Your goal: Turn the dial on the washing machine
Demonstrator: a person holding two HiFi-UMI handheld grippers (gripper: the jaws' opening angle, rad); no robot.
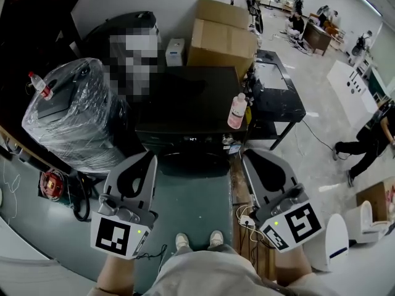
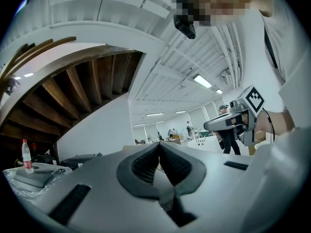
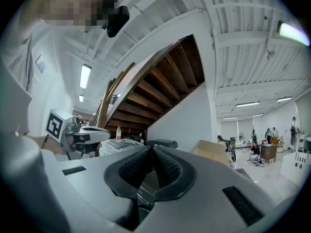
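Observation:
The black washing machine point(image 1: 188, 97) stands in front of me in the head view, its dark front panel point(image 1: 192, 140) showing a small lit display. I cannot make out the dial on it. My left gripper point(image 1: 147, 157) and right gripper point(image 1: 249, 155) are both held up short of the machine's front, apart from it and pointing roughly level. In the left gripper view the left gripper point(image 2: 159, 145) has its pads meeting, with nothing between them. The right gripper point(image 3: 151, 148) is likewise shut and empty. A pink bottle point(image 1: 237, 111) stands on the machine's top right corner.
A plastic-wrapped appliance point(image 1: 77, 119) with a bottle point(image 1: 38, 84) on it stands at the left. Cardboard boxes point(image 1: 219, 32) sit behind the machine, a black table point(image 1: 281, 100) to its right. Cables and a power strip point(image 1: 247, 217) lie by my feet; a white bin point(image 1: 336, 242) stands at the right.

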